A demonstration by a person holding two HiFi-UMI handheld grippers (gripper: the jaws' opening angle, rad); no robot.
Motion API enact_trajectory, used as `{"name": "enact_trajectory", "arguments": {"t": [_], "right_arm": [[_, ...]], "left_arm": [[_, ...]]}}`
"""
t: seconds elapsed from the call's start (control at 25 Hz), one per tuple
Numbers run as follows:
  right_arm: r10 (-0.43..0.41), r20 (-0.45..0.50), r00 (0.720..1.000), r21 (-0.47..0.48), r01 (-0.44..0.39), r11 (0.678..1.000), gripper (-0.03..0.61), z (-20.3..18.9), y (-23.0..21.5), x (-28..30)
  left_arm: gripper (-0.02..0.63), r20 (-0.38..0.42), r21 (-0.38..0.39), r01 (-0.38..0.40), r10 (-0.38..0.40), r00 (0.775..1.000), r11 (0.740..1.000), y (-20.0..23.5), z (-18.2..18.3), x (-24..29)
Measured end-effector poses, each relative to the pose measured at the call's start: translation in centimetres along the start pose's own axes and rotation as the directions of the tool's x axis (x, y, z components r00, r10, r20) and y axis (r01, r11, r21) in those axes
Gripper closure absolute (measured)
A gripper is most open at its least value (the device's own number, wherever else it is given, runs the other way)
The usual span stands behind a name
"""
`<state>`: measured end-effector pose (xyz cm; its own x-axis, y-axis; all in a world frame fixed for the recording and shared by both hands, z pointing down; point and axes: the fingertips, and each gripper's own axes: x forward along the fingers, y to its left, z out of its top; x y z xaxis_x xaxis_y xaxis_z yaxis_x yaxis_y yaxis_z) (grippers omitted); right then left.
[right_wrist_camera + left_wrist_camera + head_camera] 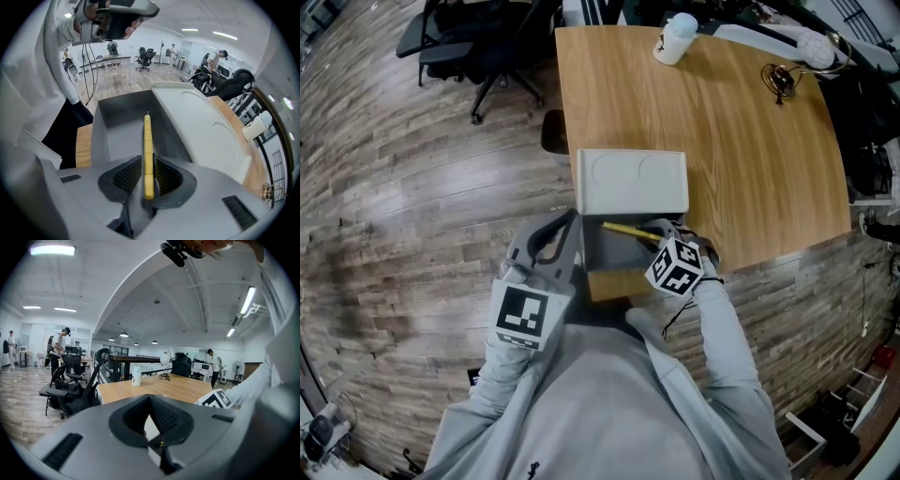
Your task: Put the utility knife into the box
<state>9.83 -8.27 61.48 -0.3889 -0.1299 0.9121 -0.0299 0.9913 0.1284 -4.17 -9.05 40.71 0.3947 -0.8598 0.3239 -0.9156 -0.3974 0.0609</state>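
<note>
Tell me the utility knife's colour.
The utility knife is yellow, clearest in the right gripper view.

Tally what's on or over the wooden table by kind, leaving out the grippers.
box: 1
utility knife: 1
white bottle: 1
white desk lamp: 1
small dark tangle, perhaps a cord: 1
Total: 5
</note>
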Motion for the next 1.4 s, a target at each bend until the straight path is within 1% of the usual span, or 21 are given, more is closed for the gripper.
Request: {"name": "enact_trajectory", "arguments": {"t": [0.08, 0.2, 0.48, 0.64, 0.72, 0.84, 0.92, 1.08, 1.2, 1.32, 1.4], "right_arm": [[0.008, 0.004, 1.0, 0.008, -0.009, 1.0, 0.491, 0.0, 0.4, -0.1], [0.012, 0.003, 1.0, 0.014, -0.012, 1.0, 0.485, -0.1, 0.8, -0.1], [-0.001, 0.023, 1.0, 0.047, 0.0, 0.999, 0.483, 0.0, 0.9, -0.4], [-0.011, 0.04, 0.999, 0.069, 0.008, 0.998, 0.483, 0.2, 0.8, -0.8], [-0.019, 0.05, 0.999, 0.08, 0.015, 0.997, 0.483, 0.4, 0.7, -1.1], [-0.04, 0.066, 0.997, 0.088, 0.034, 0.996, 0.483, 0.7, 0.4, -1.8], [-0.061, 0.087, 0.994, 0.094, 0.053, 0.994, 0.483, 1.1, 0.1, -2.5], [-0.114, 0.143, 0.983, 0.124, 0.097, 0.988, 0.483, 2.1, -0.7, -4.8], [-0.16, 0.185, 0.97, 0.159, 0.131, 0.979, 0.483, 2.7, -1.3, -6.9], [-0.223, 0.223, 0.949, 0.196, 0.18, 0.964, 0.483, 3.1, -2.2, -9.2], [-0.271, 0.253, 0.929, 0.226, 0.216, 0.95, 0.483, 3.4, -2.6, -10.9]], "left_arm": [[0.595, -0.002, -0.021, -0.002, 0.002, 1.0, 1.0, -0.1, 0.1, -0.1], [0.595, 0.003, -0.011, 0.006, -0.006, 1.0, 1.0, -0.1, 0.2, 0.0], [0.595, 0.003, -0.023, 0.01, -0.01, 1.0, 1.0, -0.2, 0.3, -0.2], [0.595, 0.01, 0.009, 0.024, -0.024, 1.0, 1.0, -0.4, 0.3, -0.1], [0.595, 0.011, 0.009, 0.025, -0.026, 1.0, 1.0, -0.4, 0.4, -0.1], [0.595, 0.019, 0.032, 0.035, -0.036, 0.999, 0.999, -0.5, 0.5, 0.0], [0.595, 0.024, 0.031, 0.038, -0.038, 0.999, 0.999, -0.6, 0.8, 0.1], [0.595, 0.039, 0.059, 0.055, -0.057, 0.998, 0.997, -1.1, 1.4, 0.5], [0.595, 0.051, 0.071, 0.069, -0.073, 0.996, 0.995, -1.6, 2.0, 0.9], [0.595, 0.062, 0.086, 0.084, -0.089, 0.994, 0.993, -2.3, 2.8, 1.3], [0.595, 0.068, 0.094, 0.094, -0.1, 0.993, 0.991, -2.7, 3.2, 1.6]]}}
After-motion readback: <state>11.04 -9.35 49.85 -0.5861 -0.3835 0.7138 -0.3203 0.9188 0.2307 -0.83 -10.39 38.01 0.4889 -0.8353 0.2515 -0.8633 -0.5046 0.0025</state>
